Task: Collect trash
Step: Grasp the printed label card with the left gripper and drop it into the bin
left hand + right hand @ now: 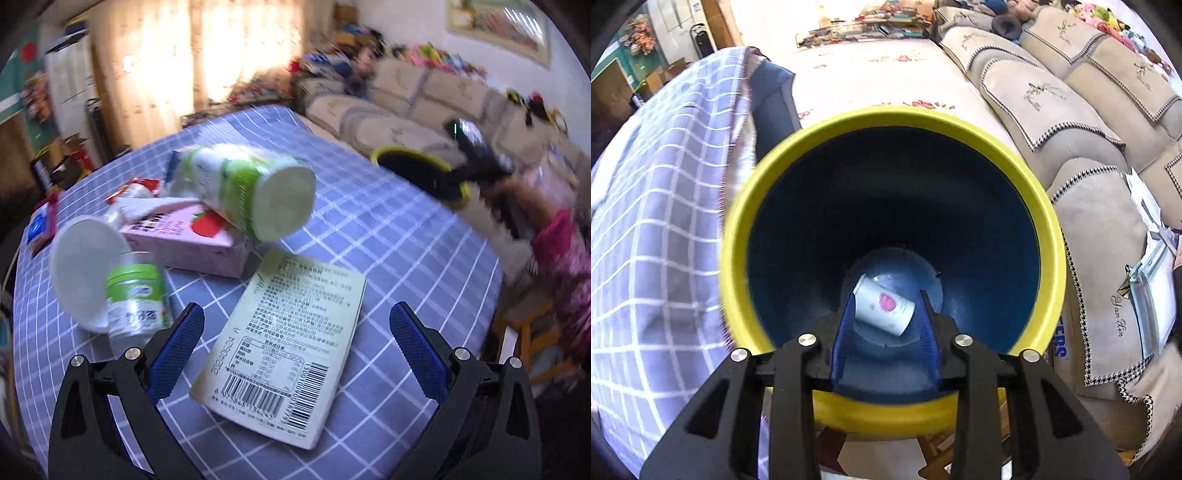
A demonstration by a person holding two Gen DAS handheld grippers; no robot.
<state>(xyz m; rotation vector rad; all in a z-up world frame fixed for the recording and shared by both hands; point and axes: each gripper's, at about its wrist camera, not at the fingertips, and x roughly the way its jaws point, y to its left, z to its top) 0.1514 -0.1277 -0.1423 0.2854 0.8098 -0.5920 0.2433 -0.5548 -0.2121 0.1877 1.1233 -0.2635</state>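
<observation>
My left gripper (pixel 295 314) stands wide open over a flat pale-green packet (pixel 288 347) with barcodes, which lies on the blue checked tablecloth (pixel 388 258). Behind the packet a green-and-white bottle (pixel 251 188) lies across a pink carton (pixel 192 236). A small green-capped bottle (pixel 135 306) and a white cup (pixel 85 269) lie at the left. My right gripper (pixel 886 306) points down into a yellow-rimmed blue bin (pixel 886 114). Its jaws are partly open, and a white cup with a pink mark (pixel 882 310) shows between the fingertips, down at the bin's bottom.
Red-and-white wrappers (pixel 136 192) and a blue-and-red packet (pixel 40 225) lie at the table's far left. The bin (pixel 399 150) stands beyond the table's right edge, beside a beige sofa (pixel 1089 122). A person's pink sleeve (pixel 565 258) is at the right.
</observation>
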